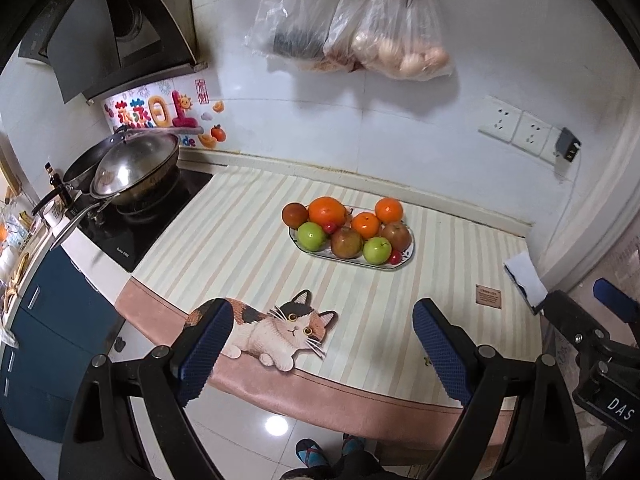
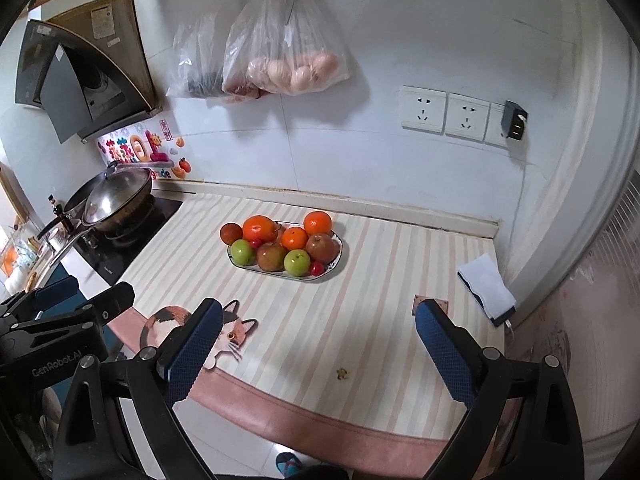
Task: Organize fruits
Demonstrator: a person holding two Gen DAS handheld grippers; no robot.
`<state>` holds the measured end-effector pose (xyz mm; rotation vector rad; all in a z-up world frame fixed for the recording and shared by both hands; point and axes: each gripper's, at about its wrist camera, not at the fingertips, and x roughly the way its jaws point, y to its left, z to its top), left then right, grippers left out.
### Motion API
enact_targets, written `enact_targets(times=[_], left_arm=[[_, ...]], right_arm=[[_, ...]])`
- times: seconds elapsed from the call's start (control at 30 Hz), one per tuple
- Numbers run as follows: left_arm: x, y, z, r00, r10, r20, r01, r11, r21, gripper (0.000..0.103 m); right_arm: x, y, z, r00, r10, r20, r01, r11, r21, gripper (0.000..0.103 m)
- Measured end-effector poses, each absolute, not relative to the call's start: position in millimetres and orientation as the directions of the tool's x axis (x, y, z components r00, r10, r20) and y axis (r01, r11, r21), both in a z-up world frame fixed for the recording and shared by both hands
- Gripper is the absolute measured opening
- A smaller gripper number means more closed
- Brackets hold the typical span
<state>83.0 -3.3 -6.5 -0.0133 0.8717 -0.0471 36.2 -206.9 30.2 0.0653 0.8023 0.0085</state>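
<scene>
Left hand-held gripper (image 1: 324,354): jaws wide apart, nothing betw. them, blue pads bare. Hovers at near edge of desk (image 1: 248,240), above cat print (image 1: 280,330) on striped mat. Points down & fwd toward plate.

Right hand-held gripper (image 2: 318,354): jaws also wide apart, empty, nothing touching pads. Hangs over near edge of same desk, just beside left one; each visible at edge of other's view.

Fruit plate (image 1: 408,258), oval, patterned rim, sits mid-desk, well apart from both grippers, ahead of them & closer to back wall. In left view lies ahead & slightly right of centre betw. fingers; in right view ahead & slightly left.

On plate, back row: dark red-brown fruit (image 1: 295,215) at left end, hanging over rim; big orange (image 1: 327,211); small orange (image 1: 365,225); orange (image 1: 389,210) at right rear. Front row: green apple (image 1: 311,236), reddish apple (image 1: 346,242), green apple (image 1: 377,250), reddish apple (image 1: 396,236). Small red fruit (image 1: 330,227) tucked betw. left green apple & big orange; another small red one (image 1: 395,257) at front right rim. All packed touching.

Elsewhere: wok w/ lid (image 1: 136,168) on black cooktop at left; plastic bags (image 1: 352,24) hanging on wall above; wall sockets (image 1: 520,126) at right; white cloth-like item (image 2: 486,288) at right desk edge; small crumb (image 2: 342,374) on mat near right gripper. Person's shoes (image 1: 312,452) on floor below desk edge.
</scene>
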Motion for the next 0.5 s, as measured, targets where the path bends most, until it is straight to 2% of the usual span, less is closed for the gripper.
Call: enact_targets(times=[0.5], left_arm=[[149.1, -2.4, -38.2, 0.602, 0.029, -0.798, -0.038, 0.999, 0.008, 0.092]], right_arm=[[137.1, -199.6, -10.7, 0.656, 0.025, -0.754, 0.009, 0.999, 0.041, 0.099]])
